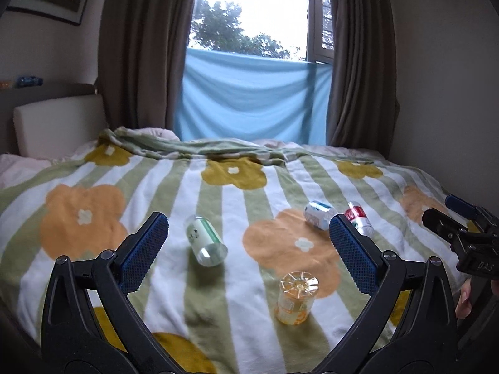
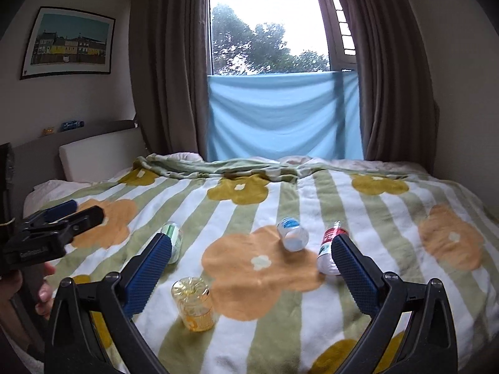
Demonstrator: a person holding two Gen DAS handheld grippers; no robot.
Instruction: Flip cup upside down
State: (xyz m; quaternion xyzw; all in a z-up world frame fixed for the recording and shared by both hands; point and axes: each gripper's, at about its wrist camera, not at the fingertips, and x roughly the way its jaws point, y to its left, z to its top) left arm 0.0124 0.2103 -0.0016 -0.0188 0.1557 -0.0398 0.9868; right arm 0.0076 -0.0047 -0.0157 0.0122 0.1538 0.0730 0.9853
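Fingers on both the left gripper (image 1: pixel 248 238) and right gripper (image 2: pixel 251 258) are hanging wide, holding nothing; orange cup (image 1: pixel 296 296) is standing base-up near them on soft blanket (image 1: pixel 237 296), probably tipping if nudged.

Left gripper (image 1: pixel 246 243) held level with fingers (image 1: pixel 146 246) spread wide, right gripper (image 2: pixel 251 254) alongside it likewise agape (both empty), bare fingertips visible behind each handle

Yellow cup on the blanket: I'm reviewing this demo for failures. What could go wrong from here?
1. The yellow cup stands bottom-up on a soft, rumpled blanket, so it may tip when nudged.
2. The green cup, blue cup and red cup lie on their sides and could roll away as the open left gripper closes.
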